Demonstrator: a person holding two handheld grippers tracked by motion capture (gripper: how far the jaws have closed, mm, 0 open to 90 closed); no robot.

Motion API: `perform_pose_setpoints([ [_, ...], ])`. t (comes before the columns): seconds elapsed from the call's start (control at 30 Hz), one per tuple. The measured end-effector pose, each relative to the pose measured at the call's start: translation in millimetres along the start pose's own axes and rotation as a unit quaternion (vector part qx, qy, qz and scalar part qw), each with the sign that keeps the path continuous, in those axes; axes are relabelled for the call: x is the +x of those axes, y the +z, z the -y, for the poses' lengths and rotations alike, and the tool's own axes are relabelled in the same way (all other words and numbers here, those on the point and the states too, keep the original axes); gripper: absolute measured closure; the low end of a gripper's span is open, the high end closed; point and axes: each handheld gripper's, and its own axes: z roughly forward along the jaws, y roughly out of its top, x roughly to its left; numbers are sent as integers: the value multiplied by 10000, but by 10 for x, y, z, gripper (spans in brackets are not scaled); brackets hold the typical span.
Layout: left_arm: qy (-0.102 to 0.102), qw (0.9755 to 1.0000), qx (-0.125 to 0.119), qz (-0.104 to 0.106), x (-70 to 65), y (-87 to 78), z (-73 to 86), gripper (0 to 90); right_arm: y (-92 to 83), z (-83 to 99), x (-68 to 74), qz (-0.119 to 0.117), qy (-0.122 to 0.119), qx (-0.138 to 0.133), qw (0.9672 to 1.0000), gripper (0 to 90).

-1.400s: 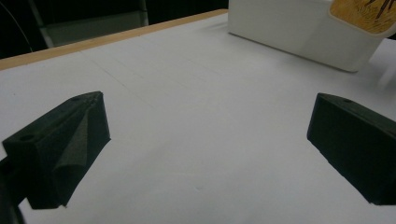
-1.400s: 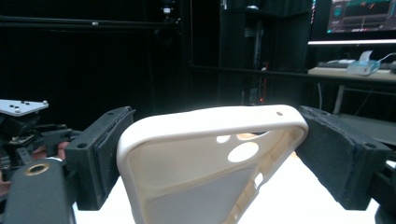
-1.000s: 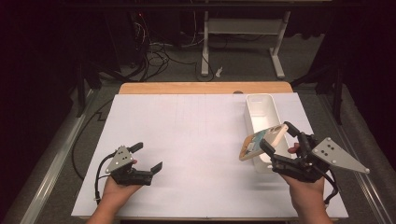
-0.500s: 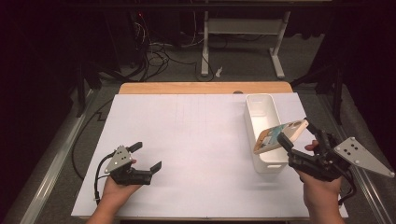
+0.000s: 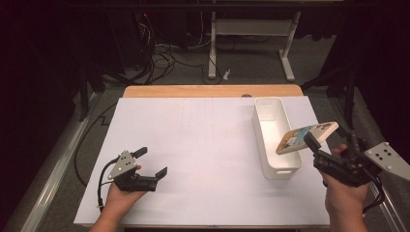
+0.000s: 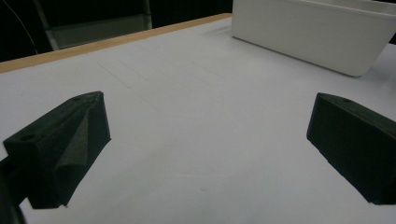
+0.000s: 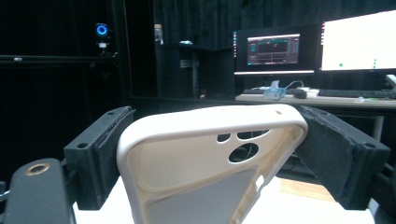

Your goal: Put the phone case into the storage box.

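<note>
A cream phone case [image 5: 307, 137] with camera cutouts hangs tilted above the near right rim of the white bin [image 5: 270, 116]. My right gripper [image 5: 329, 137] is shut on it, held up off the table at the right. In the right gripper view the pads press on both long edges of the phone case [image 7: 196, 154], with the right gripper [image 7: 215, 116] pointing roughly level. My left gripper [image 5: 153, 161] rests low at the near left of the table, open with nothing between its jaws. In the left gripper view the left gripper [image 6: 205, 135] faces the white bin [image 6: 317, 37] across the bare sheet.
A white sheet [image 5: 203, 145] covers the table, with a wooden strip [image 5: 212, 91] along the far edge. Beyond it stand a desk frame [image 5: 251, 34] and floor cables [image 5: 164, 53]. Lit monitors [image 7: 275, 49] appear in the right gripper view.
My right gripper has carried the phone case to the right and slightly up, from the bin's near left side to above its right rim. The left gripper has stayed put.
</note>
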Motion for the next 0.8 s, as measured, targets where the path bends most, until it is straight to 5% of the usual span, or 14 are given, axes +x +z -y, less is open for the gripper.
perform_pose_setpoints([
  [0.5, -34, 10000, -23, -40, 12, 3, 10, 8, 15, -1, -1, 179, -57, -14, 9998, 145],
  [0.8, -23, 10000, -84, -10, 16, -3, 9, 7, 321, -18, 56, 331, -131, 201, 9992, 145],
])
